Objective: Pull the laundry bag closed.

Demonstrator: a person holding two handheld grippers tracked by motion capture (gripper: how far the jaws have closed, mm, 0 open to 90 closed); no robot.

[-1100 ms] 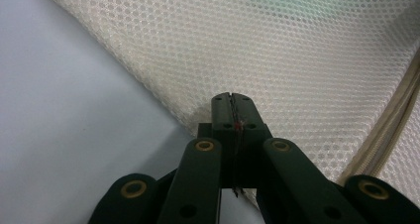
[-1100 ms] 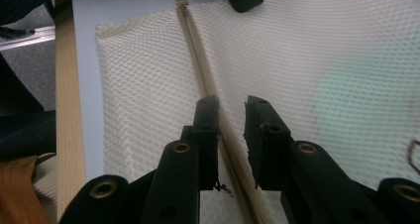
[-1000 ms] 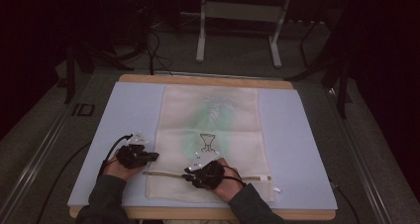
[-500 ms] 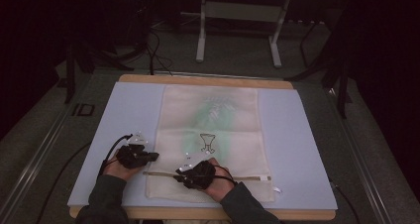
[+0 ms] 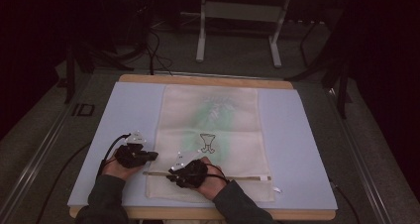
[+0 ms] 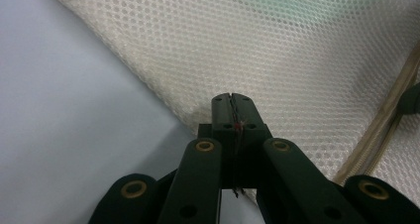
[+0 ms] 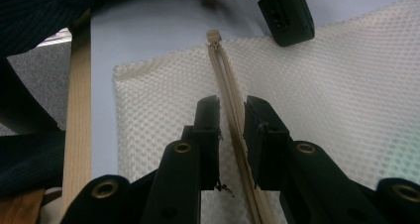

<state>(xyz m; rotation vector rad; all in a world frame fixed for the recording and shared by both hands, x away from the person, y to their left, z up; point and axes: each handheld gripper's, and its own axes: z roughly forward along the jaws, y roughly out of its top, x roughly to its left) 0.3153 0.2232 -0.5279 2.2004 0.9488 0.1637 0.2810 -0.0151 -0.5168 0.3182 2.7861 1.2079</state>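
A cream mesh bag (image 5: pixel 213 120) lies flat on the blue mat (image 5: pixel 297 135), its zipper (image 5: pixel 247 177) running across the near end. My left gripper (image 5: pixel 151 155) is at the bag's near left edge; in the left gripper view its jaws (image 6: pixel 231 97) are shut on the mesh (image 6: pixel 297 45). My right gripper (image 5: pixel 173 172) sits on the zipper line just right of it. In the right gripper view the jaws (image 7: pixel 232 105) clamp the zipper (image 7: pixel 223 70) between them, a short way from its end stop (image 7: pixel 213 35). The slider is hidden. The left gripper (image 7: pixel 282 16) shows beyond.
Something pale green (image 5: pixel 218 107) and a small black clip shape (image 5: pixel 208 142) show at the bag's middle. The wooden table edge (image 7: pixel 79 110) runs close along the bag's near side. A dark sleeve (image 7: pixel 39 11) lies over it. Table legs (image 5: pixel 200 35) and cables stand behind the table.
My right hand has slid left along the zipper, closing the distance to the left gripper. The left hand and the bag have stayed put.
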